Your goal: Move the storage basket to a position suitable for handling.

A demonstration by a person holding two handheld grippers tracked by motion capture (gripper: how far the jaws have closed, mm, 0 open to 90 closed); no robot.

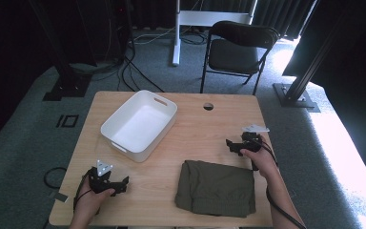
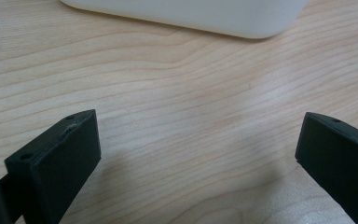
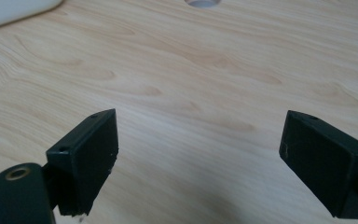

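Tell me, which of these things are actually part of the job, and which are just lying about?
Likely part of the job:
folded olive garment
white bin
left gripper, jaws open
right gripper, jaws open
wooden table

Just standing about:
black folding chair
cables on the floor
white stand

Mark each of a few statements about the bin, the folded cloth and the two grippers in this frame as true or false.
1. The white bin is empty. True.
2. The folded olive cloth lies inside the bin. False: it lies on the table, apart from the bin.
3. The left gripper is open over bare wood. True.
4. The right gripper is shut on the cloth. False: its jaws stand wide apart, holding nothing.
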